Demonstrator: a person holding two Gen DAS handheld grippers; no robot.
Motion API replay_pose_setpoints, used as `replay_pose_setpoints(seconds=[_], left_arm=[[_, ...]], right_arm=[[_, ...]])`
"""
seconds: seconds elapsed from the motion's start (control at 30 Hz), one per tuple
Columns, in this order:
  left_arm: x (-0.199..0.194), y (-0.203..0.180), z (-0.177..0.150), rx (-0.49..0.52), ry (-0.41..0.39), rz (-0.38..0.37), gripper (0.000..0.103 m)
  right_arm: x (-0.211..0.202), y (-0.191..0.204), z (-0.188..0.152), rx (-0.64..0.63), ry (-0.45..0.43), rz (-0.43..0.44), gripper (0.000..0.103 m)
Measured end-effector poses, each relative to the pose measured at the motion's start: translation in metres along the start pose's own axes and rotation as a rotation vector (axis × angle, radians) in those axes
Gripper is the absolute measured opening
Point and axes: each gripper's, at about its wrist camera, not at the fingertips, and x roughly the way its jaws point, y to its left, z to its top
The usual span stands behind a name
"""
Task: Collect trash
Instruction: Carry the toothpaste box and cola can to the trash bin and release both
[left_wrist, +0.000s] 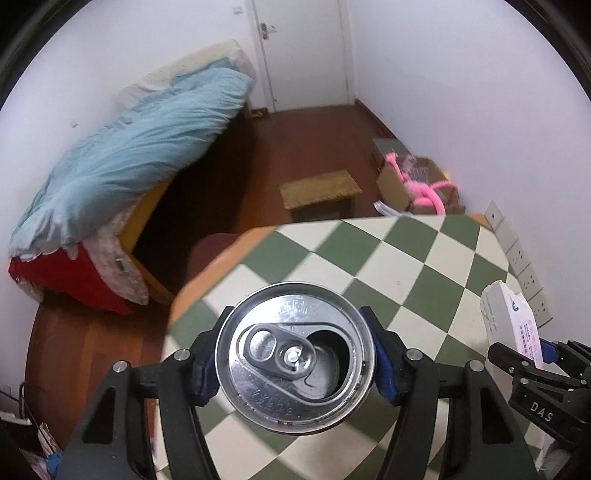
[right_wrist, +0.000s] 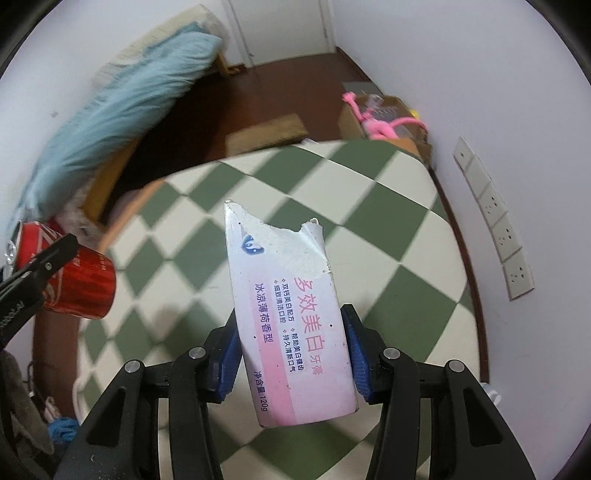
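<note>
i see the bed (left_wrist: 122, 162) far left under a pale blue quilt (left_wrist: 147, 140), and nearer me the table (left_wrist: 207, 275) with its green and cream checked cloth (left_wrist: 424, 258) filling the lower right of both views. beyond the far edge of the table a low stool (left_wrist: 319, 190) stands on the dark wood floor (left_wrist: 314, 140), with a cardboard box (left_wrist: 397, 181) and a pink plush toy (left_wrist: 428, 190) by the right wall. a strip of wall sockets (right_wrist: 495, 221) runs along that wall beside the table. my right gripper (right_wrist: 290, 350) pinches a torn white and pink toothpaste box (right_wrist: 291, 317) across its width, one blue pad (right_wrist: 227, 354) on each long side, the ragged torn end pointing away from me and the box held clear above the cloth. my left gripper (left_wrist: 295, 354) is clamped on a red drink can (left_wrist: 293, 356), its pads (left_wrist: 384, 358) pressed to the can's left and right sides just below the rim; the opened top with its pull tab faces the camera. from the right wrist view the same can shows at the far left, tilted over and held above the table's left edge, well apart from the box.
</note>
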Motion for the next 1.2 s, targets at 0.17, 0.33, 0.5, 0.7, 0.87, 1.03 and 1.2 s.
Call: replay_pose_setpoints(seconds=[0.17, 0.33, 0.5, 0.7, 0.87, 1.03, 1.2], left_arm=[[-0.054, 0.053, -0.011, -0.047, -0.055, 0.020, 0.062], [-0.105, 0.117, -0.036, -0.095, -0.098, 0.067, 0.062], [-0.144, 0.199, -0.076, -0.183, -0.104, 0.134, 0.062], [-0.150, 0.303, -0.148, -0.326, -0.013, 0.216, 0.062], [-0.112, 0.381, -0.224, -0.514, 0.150, 0.208, 0.062], [-0.057, 0.426, -0.284, -0.642, 0.290, 0.196, 0.062], [-0.005, 0.442, -0.316, -0.703, 0.393, 0.134, 0.063]], right_arm=[[-0.047, 0.056, -0.011, -0.046, -0.053, 0.096, 0.052], [-0.081, 0.136, -0.031, -0.137, -0.068, 0.214, 0.052], [-0.094, 0.229, -0.065, -0.243, -0.028, 0.339, 0.052], [-0.061, 0.350, -0.132, -0.370, 0.106, 0.439, 0.052], [0.003, 0.432, -0.194, -0.440, 0.258, 0.446, 0.052], [0.075, 0.487, -0.243, -0.490, 0.407, 0.395, 0.052], [0.136, 0.514, -0.273, -0.501, 0.514, 0.340, 0.052]])
